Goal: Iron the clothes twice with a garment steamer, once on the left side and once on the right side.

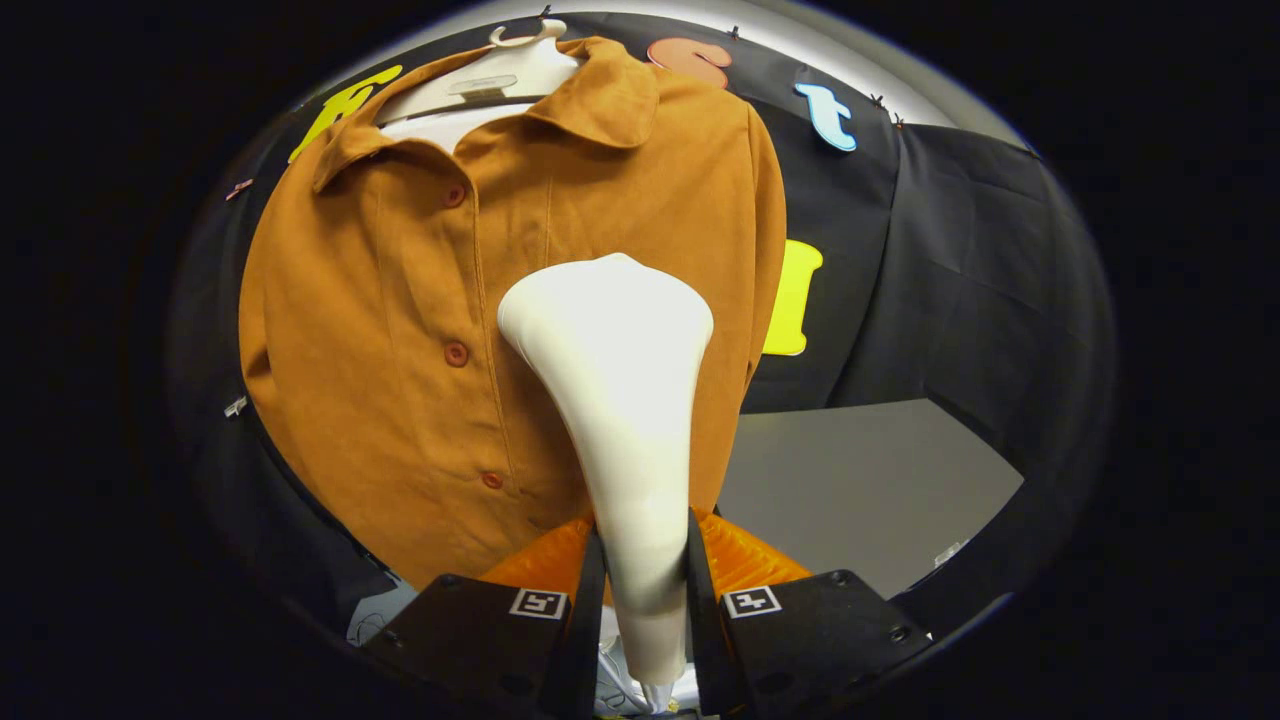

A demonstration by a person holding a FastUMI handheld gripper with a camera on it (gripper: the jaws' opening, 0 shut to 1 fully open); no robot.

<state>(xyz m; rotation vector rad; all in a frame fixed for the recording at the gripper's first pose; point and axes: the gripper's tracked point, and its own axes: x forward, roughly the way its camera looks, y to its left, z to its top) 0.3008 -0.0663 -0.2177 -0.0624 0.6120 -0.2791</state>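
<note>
A brown-orange collared shirt (400, 330) with a row of buttons hangs on a white hanger (520, 60) against the booth wall. My gripper (645, 560) is shut on the handle of a white garment steamer (620, 380), both fingers pressing its narrow neck. The steamer's wide head points up and forward, over the shirt's right half, beside the button placket. Whether the head touches the cloth I cannot tell.
A grey table surface (860, 480) lies to the right, below the shirt's hem. Black cloth walls close the booth behind and on the right. A white cord (640, 690) trails below the steamer handle.
</note>
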